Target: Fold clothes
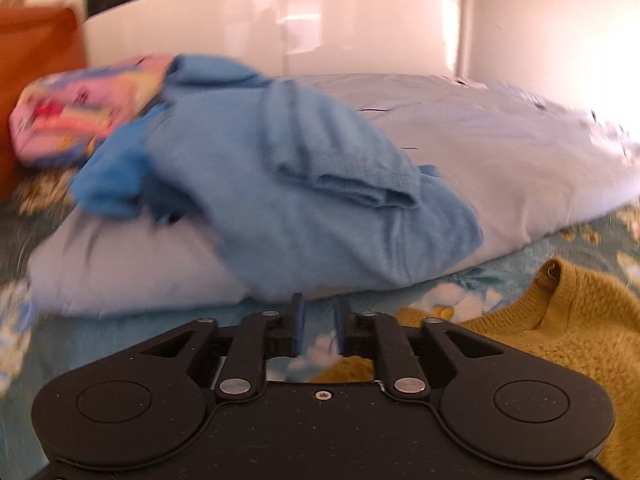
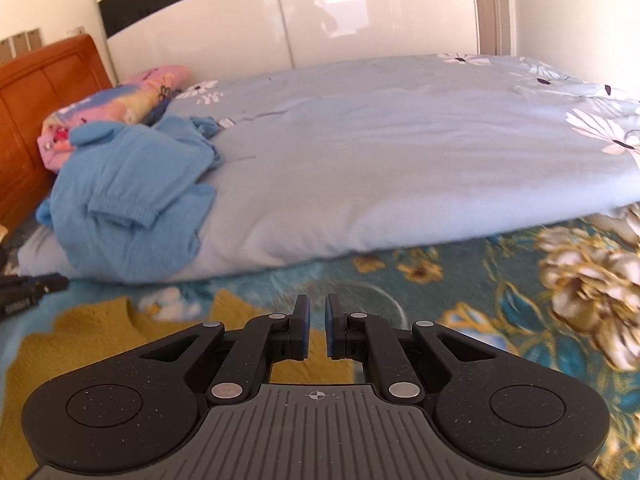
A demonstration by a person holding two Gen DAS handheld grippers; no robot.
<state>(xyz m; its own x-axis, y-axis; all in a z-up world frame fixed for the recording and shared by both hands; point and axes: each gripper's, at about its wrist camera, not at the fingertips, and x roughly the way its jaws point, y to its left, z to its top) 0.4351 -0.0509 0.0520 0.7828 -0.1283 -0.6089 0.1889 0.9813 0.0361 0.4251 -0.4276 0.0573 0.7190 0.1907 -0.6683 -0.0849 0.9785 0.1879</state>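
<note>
A mustard yellow knit sweater [image 1: 560, 320] lies on the teal floral blanket [image 1: 120, 344], at the lower right of the left wrist view; it shows in the right wrist view [image 2: 80, 344] at the lower left. A blue garment [image 1: 288, 200] lies crumpled on the pale blue duvet [image 1: 500, 176], also seen in the right wrist view [image 2: 132, 192]. My left gripper [image 1: 319, 320] hangs above the blanket by the sweater's edge, slightly open and empty. My right gripper [image 2: 317, 320] hovers over the sweater's right edge, slightly open and empty.
A pink patterned pillow [image 2: 120, 100] lies by the orange wooden headboard [image 2: 40, 92]. A white glossy wardrobe [image 2: 320, 16] stands behind the bed. The folded duvet [image 2: 400, 160] covers the far half of the bed. The other gripper's tip [image 2: 32, 286] shows at the left edge.
</note>
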